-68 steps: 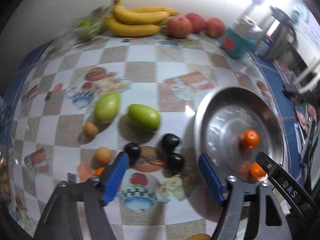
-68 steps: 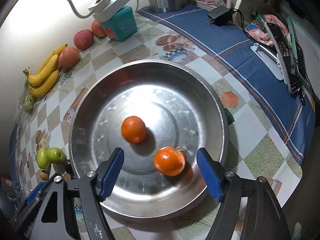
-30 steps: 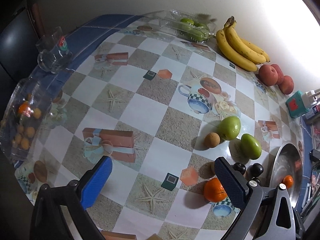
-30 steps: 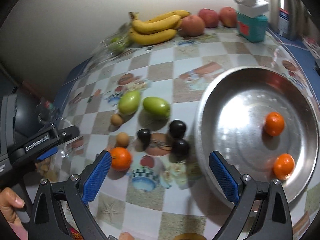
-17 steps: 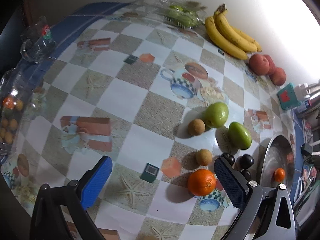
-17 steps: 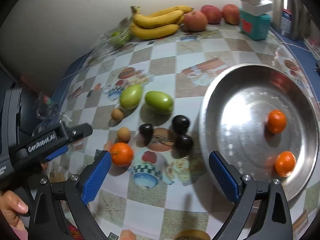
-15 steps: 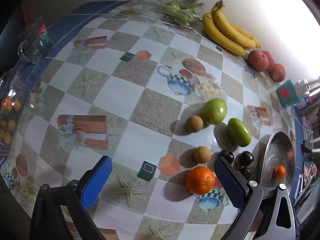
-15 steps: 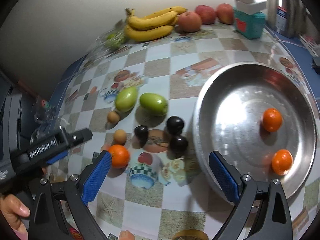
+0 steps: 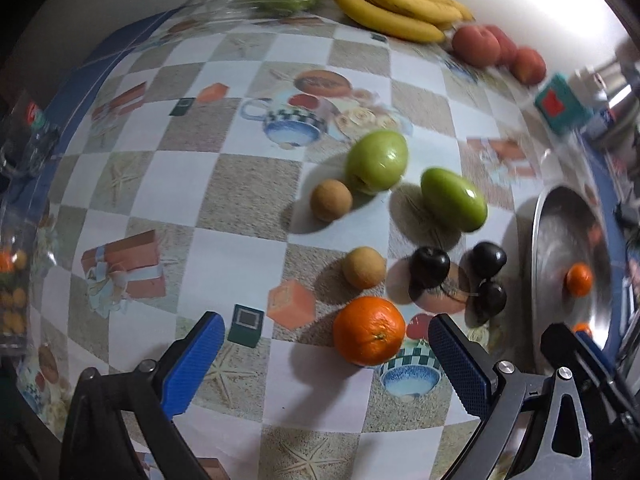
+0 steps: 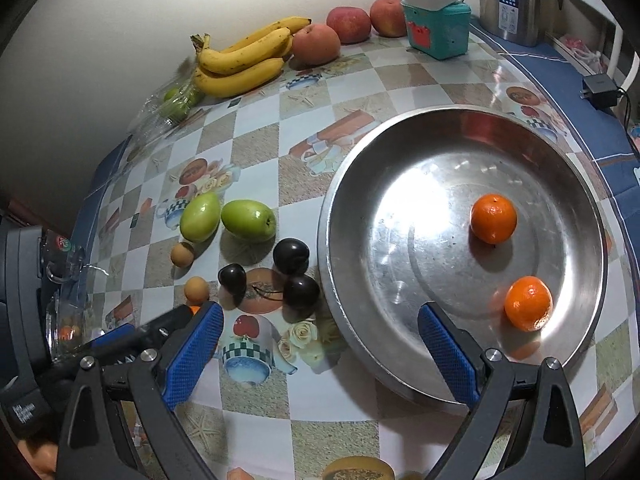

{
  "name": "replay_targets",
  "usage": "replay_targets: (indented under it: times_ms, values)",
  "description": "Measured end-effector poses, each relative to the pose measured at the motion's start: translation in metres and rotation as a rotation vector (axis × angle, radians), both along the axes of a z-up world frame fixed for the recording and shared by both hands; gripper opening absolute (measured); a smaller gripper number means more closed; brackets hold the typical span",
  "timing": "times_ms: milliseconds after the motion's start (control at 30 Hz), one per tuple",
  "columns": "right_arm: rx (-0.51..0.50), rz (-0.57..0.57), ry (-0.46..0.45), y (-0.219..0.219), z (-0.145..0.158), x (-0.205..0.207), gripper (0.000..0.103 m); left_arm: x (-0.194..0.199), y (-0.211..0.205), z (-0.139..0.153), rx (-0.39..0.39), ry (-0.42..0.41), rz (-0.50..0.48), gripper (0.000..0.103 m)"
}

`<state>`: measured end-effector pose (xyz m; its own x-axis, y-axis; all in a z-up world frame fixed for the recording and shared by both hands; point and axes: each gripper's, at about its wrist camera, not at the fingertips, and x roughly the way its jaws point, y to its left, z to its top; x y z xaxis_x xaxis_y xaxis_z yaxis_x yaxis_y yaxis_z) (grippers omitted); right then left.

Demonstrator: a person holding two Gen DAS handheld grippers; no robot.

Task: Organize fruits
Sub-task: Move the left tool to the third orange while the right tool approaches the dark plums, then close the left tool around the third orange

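An orange (image 9: 369, 330) lies on the patterned tablecloth just ahead of my open left gripper (image 9: 326, 364), nearer its right finger. Beyond it sit two small tan fruits (image 9: 363, 268), three dark plums (image 9: 430, 266) and two green fruits (image 9: 377, 160). A steel pan (image 10: 424, 184) holds two oranges (image 10: 493, 218) (image 10: 528, 303). My right gripper (image 10: 316, 354) stands open over the pan's near-left rim, empty. In the right wrist view the left gripper's body (image 10: 120, 340) hides most of the loose orange.
Bananas (image 10: 244, 60) and three red apples (image 10: 316, 43) line the back wall, with a teal box (image 10: 436, 28), a power strip and a steel kettle (image 10: 510, 0). A plastic tray of green fruit (image 10: 172, 104) sits far left. Glassware (image 9: 24, 144) stands at the left edge.
My left gripper has swung right and come closer to the loose orange, which now sits between its fingers' lines. The right gripper has barely shifted over the pan's edge.
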<state>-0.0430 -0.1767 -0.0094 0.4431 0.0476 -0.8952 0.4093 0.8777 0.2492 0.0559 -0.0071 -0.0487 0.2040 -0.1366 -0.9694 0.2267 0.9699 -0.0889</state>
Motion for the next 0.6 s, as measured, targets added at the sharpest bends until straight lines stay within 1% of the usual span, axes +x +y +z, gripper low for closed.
replay_targets:
  times_ms: [67, 133, 167, 200, 267, 300, 333, 400, 433, 500, 533, 600]
  values:
    - [0.001, -0.003, 0.006, 0.000, -0.001, 0.000, 0.098, -0.002, -0.005, -0.003, 0.009, 0.005, -0.021, 0.101]
    - [0.003, -0.006, 0.008, -0.001, -0.002, 0.000, 0.098, -0.003, -0.010, -0.004, 0.012, 0.006, -0.038, 0.095]
    - [0.003, -0.009, 0.009, -0.001, -0.002, -0.001, 0.098, -0.003, -0.011, -0.005, 0.007, 0.009, -0.042, 0.088]
    - [0.004, -0.011, 0.011, -0.001, -0.002, -0.001, 0.098, -0.003, -0.012, -0.005, 0.002, 0.015, -0.044, 0.083]
    - [0.007, -0.016, 0.014, -0.002, -0.003, -0.001, 0.098, -0.004, -0.013, -0.006, -0.006, 0.022, -0.044, 0.079]
    - [0.009, -0.017, 0.017, -0.002, -0.003, -0.001, 0.098, -0.004, -0.014, -0.006, -0.017, 0.026, -0.044, 0.074]
    - [0.010, -0.018, 0.018, -0.002, -0.004, -0.002, 0.098, -0.004, -0.015, -0.007, -0.022, 0.026, -0.045, 0.071]
    - [0.011, -0.018, 0.018, -0.002, -0.004, -0.002, 0.098, -0.002, -0.013, -0.007, -0.028, 0.027, -0.046, 0.058]
    - [0.011, -0.018, 0.018, -0.002, -0.004, -0.002, 0.098, -0.003, -0.012, -0.006, -0.037, 0.029, -0.047, 0.055]
    - [0.012, -0.016, 0.019, -0.002, -0.004, -0.002, 0.098, -0.002, -0.014, -0.006, -0.057, 0.035, -0.050, 0.046]
    - [0.012, -0.016, 0.020, -0.002, -0.004, -0.002, 0.098, -0.003, -0.014, -0.006, -0.063, 0.036, -0.054, 0.043]
    - [0.012, -0.017, 0.019, -0.002, -0.004, -0.002, 0.098, -0.003, -0.015, -0.004, -0.057, 0.029, -0.059, 0.042]
